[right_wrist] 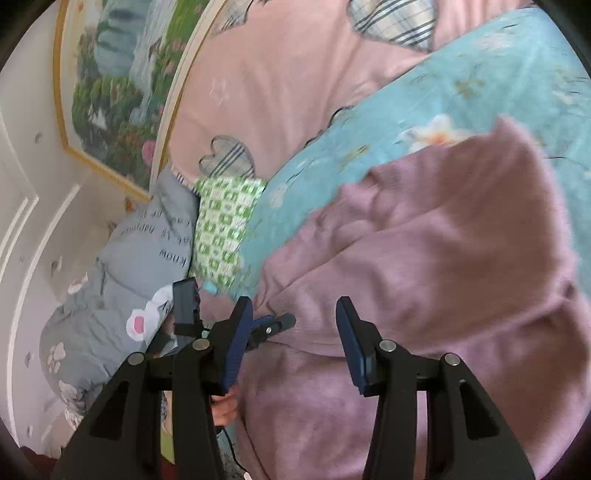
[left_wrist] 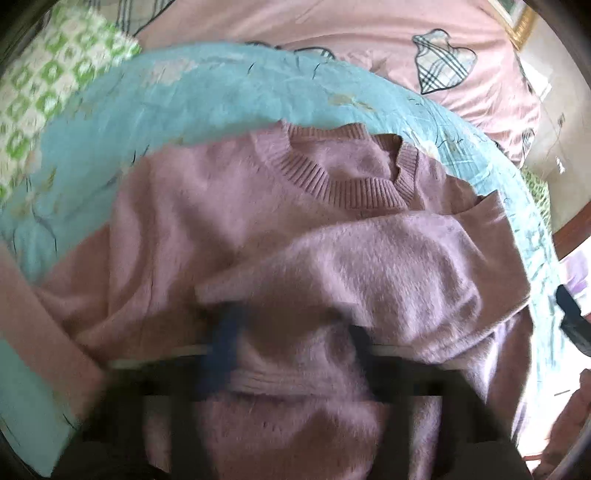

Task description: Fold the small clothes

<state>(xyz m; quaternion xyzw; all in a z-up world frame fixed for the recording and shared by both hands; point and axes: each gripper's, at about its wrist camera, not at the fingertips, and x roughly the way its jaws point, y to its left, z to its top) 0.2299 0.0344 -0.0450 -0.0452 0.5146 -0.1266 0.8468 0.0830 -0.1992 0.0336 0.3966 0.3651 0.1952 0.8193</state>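
Note:
A fuzzy mauve-pink sweater (left_wrist: 229, 221) lies on a light blue floral quilt (left_wrist: 184, 85), its ribbed collar (left_wrist: 343, 184) at the far side. One sleeve is folded across the body. My left gripper (left_wrist: 291, 343) is blurred; its blue pads stand apart with sweater fabric bunched between them, and whether it grips is unclear. In the right wrist view the sweater (right_wrist: 424, 258) fills the right half. My right gripper (right_wrist: 293, 314) is open and empty just above the sweater. The left gripper (right_wrist: 273, 323) shows beyond it at the sweater's edge.
A pink duvet with plaid hearts (left_wrist: 369, 33) lies behind the quilt. A green-and-white checked pillow (right_wrist: 225, 225) and a grey printed pillow (right_wrist: 140, 258) sit by the white wall, under a framed landscape picture (right_wrist: 122, 92).

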